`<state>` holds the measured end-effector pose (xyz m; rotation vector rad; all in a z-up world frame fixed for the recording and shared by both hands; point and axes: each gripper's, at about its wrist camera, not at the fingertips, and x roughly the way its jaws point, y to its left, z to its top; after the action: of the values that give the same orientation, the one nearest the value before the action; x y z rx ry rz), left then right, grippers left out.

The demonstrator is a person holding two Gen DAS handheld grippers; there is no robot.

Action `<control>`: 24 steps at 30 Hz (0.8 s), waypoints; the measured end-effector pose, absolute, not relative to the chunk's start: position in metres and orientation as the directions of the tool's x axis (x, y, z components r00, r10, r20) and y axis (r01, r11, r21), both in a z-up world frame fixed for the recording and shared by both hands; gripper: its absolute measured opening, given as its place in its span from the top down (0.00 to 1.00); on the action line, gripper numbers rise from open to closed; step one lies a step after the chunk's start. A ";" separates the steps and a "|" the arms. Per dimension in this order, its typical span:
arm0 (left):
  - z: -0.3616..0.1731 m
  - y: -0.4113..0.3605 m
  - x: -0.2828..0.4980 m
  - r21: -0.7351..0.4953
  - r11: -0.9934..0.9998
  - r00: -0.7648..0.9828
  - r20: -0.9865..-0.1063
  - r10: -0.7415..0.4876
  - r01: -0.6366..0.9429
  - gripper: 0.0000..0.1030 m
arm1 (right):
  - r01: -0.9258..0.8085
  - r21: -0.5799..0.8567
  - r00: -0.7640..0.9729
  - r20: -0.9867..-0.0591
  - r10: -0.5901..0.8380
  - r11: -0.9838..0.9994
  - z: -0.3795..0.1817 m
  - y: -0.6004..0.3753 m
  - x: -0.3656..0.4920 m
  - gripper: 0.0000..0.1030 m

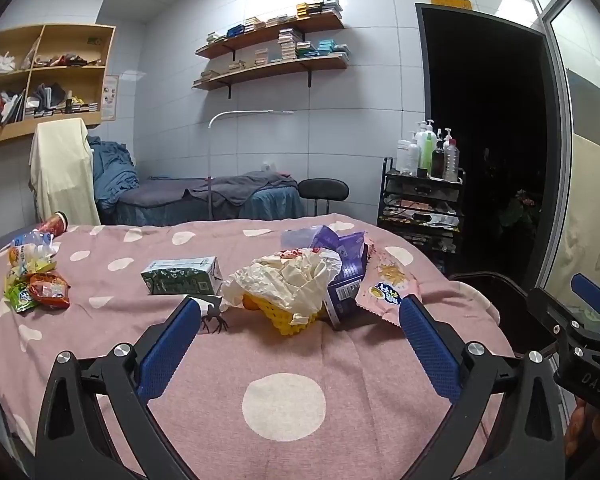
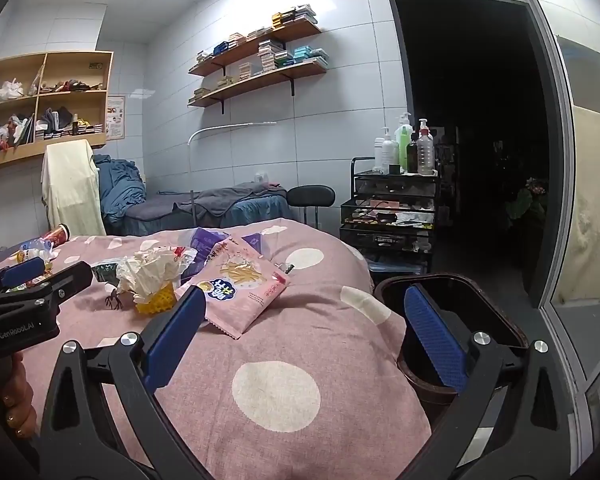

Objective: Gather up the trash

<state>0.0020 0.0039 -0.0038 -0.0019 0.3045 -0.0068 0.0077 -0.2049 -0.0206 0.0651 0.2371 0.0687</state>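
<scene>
Trash lies on a bed under a pink dotted blanket (image 1: 284,400). Ahead of my open left gripper (image 1: 300,304) sit crumpled white paper (image 1: 288,280) on yellow foam netting (image 1: 288,322), a green carton (image 1: 182,276), a purple packet (image 1: 346,276) and a pink snack packet (image 1: 388,286). More wrappers (image 1: 36,284) and a red cup (image 1: 54,224) lie far left. My right gripper (image 2: 304,294) is open and empty, its left finger by the pink snack packet (image 2: 240,288) and its right finger over a dark bin (image 2: 452,278). Nothing is between either pair of pads.
The bin stands off the bed's right edge, in front of a black trolley (image 2: 392,208) with bottles. A glass door (image 2: 580,200) runs along the right. A small dark twig-like thing (image 1: 214,318) lies by the carton. A second bed (image 1: 204,200) and a stool (image 1: 323,190) stand behind.
</scene>
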 end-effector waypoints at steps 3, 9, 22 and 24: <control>-0.005 0.002 0.003 -0.006 1.000 0.953 -0.303 -0.007 0.006 0.05 | -0.064 0.072 0.968 -0.237 0.079 0.995 -0.019 -0.207 0.007 0.04; -0.004 0.002 0.002 -0.008 1.000 0.953 -0.303 -0.010 0.008 0.05 | -0.065 0.071 0.968 -0.238 0.080 0.995 -0.019 -0.207 0.009 0.04; -0.005 0.002 0.002 -0.008 1.000 0.952 -0.306 -0.009 0.006 0.05 | -0.068 0.067 0.966 -0.243 0.082 0.995 -0.020 -0.206 0.010 0.04; -0.005 0.001 0.002 -0.009 1.000 0.952 -0.307 -0.011 0.008 0.05 | -0.068 0.067 0.966 -0.244 0.082 0.995 -0.020 -0.205 0.010 0.04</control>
<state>0.0019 0.0015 -0.0053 -0.0081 0.3123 -0.0097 0.0097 -0.2048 -0.0201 0.0587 0.2494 0.0758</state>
